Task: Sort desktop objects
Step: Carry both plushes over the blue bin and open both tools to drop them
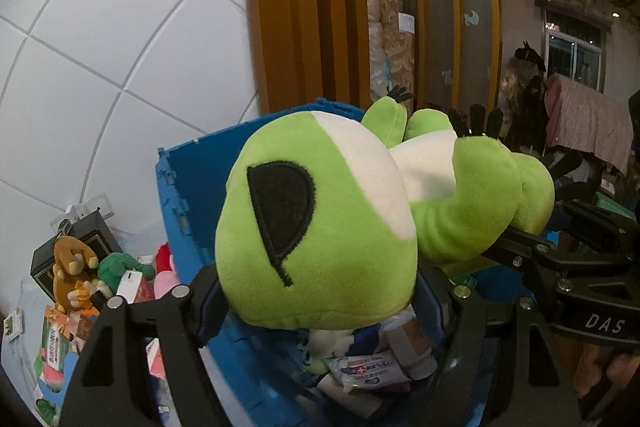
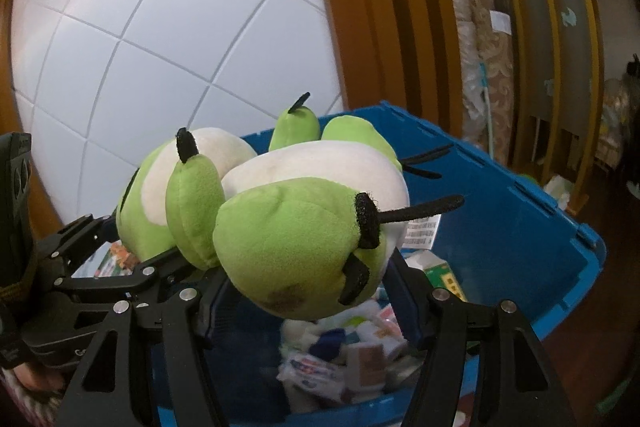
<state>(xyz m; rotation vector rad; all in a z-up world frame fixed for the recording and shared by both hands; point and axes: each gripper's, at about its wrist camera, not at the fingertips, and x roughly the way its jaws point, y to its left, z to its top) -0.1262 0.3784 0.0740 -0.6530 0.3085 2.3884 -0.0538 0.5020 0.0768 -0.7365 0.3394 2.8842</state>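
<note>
I held the green frog plush (image 1: 320, 227) between both grippers, above the open blue crate (image 1: 192, 187). The left gripper (image 1: 316, 291) stood roughly three-quarters open, its pads pressed on either side of the head just under the black eye patch. The right gripper (image 2: 308, 291) stood about half open and clamped the rump end, near the stained lower leg.

I judged the toy light, soft and compressible. It gave under the pads, so the hold looked secure but imprecise. The bulky head and rump seemed the sound places to take it. The thin black toes would slip or bend.

Its long axis ran roughly level from head to feet, spanning gripper to gripper, pale belly upward. The crate below already held packets and small boxes (image 2: 360, 359). More toys and cartons (image 1: 80, 279) lay outside the crate's left wall.
</note>
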